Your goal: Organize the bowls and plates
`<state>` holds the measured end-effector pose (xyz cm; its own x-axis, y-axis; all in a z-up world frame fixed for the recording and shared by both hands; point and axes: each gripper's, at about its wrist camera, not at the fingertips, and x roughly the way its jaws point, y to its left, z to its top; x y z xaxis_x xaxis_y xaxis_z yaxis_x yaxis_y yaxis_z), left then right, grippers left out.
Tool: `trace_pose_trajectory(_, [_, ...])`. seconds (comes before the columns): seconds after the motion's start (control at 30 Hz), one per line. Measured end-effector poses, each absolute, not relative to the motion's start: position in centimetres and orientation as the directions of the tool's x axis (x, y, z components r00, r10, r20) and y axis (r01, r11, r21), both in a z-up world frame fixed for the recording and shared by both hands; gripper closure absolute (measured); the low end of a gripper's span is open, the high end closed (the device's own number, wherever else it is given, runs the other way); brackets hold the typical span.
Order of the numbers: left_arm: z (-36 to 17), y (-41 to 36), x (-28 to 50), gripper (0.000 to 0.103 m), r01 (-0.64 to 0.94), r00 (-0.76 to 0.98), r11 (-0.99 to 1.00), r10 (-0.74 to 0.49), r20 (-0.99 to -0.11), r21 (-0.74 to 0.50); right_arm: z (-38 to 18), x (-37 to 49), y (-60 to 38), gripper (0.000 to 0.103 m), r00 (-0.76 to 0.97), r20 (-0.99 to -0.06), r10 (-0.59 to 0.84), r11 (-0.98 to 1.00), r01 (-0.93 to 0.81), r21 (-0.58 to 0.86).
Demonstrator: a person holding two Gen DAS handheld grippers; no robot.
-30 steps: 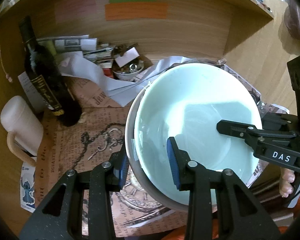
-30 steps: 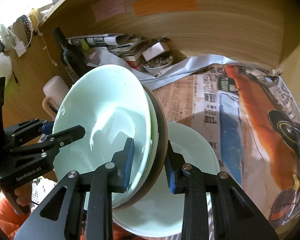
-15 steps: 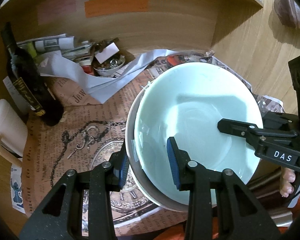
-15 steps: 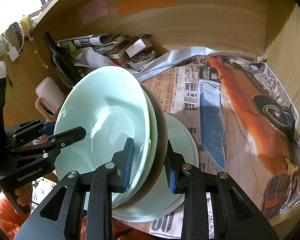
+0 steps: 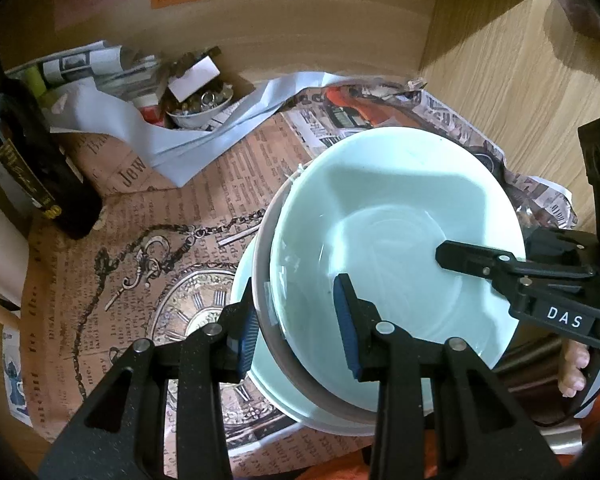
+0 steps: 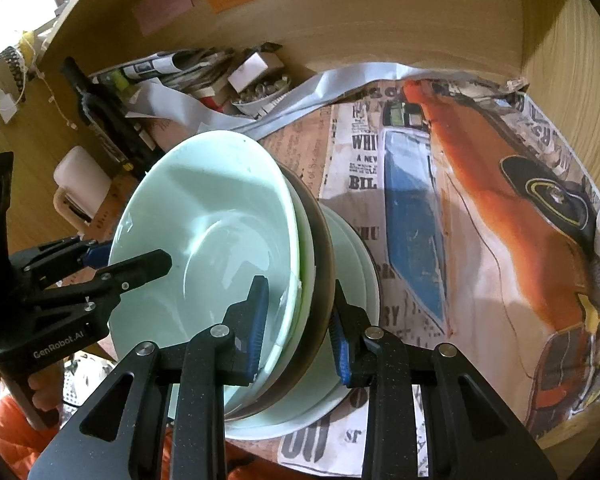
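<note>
Mint bowls (image 5: 396, 216) lower, nearer plates (image 6: 352, 240)

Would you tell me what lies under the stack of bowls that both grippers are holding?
Under the held stack of bowls sits a pale green plate, perhaps several, on the newspaper liner. Only its rim shows; its middle is covered by the stack.

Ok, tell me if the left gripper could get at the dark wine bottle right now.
Probably not: the left gripper is clamped on the pale green bowl stack. The dark wine bottle itself stands unblocked.
</note>
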<state>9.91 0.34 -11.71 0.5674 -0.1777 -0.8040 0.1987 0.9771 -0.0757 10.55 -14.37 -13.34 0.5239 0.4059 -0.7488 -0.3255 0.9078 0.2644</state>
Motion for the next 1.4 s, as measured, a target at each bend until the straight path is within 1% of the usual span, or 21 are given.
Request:
trace_pose_trajectory(0.47, [-12.3,0.7,10.9,0.067,0.198,0.558,0.975,-0.194,-0.807,-0.097,-13.6,11.7,-14.3,0.076,0.509,-0.752,0.418,0.904,-0.318,0.287])
trace_pose_trajectory(0.9, [-13.2,1.4,11.1,0.067,0.193,0.559,0.973,-0.217,-0.8,-0.129,-13.7,12.0,-14.0,0.072,0.515,-0.736,0.44,0.893,-0.336,0.299])
trace_pose_trajectory(1.07, [-13.3,1.6,10.9,0.067,0.188,0.569,0.973,-0.217,-0.793,-0.131,-13.6,11.8,-13.9,0.071,0.525,-0.734,0.43,0.897,-0.342,0.28])
trace_pose_trajectory(1.13, [-13.2,1.8,10.8,0.065,0.183,0.575,0.975,-0.21,-0.79,-0.126,-13.5,11.8,-14.0,0.071,0.529,-0.732,0.43,0.897,-0.344,0.279])
trace_pose_trajectory(1.2, [-13.1,2.0,10.7,0.064,0.177,0.578,0.976,-0.206,-0.789,-0.125,-13.2,11.5,-14.0,0.069,0.534,-0.729,0.427,0.897,-0.355,0.265])
trace_pose_trajectory(1.27, [-12.8,2.2,10.5,0.061,0.172,0.585,0.977,-0.205,-0.784,-0.127,-12.9,11.3,-14.1,0.067,0.547,-0.722,0.424,0.897,-0.362,0.252])
trace_pose_trajectory(1.33, [-12.2,2.4,10.1,0.052,0.169,0.604,0.978,-0.202,-0.771,-0.124,-12.3,10.8,-14.2,0.064,0.566,-0.709,0.42,0.899,-0.367,0.24])
trace_pose_trajectory(1.4, [-11.5,2.5,9.5,0.05,0.166,0.629,0.98,-0.193,-0.753,-0.112,-11.7,10.4,-14.4,0.063,0.587,-0.692,0.42,0.9,-0.369,0.233])
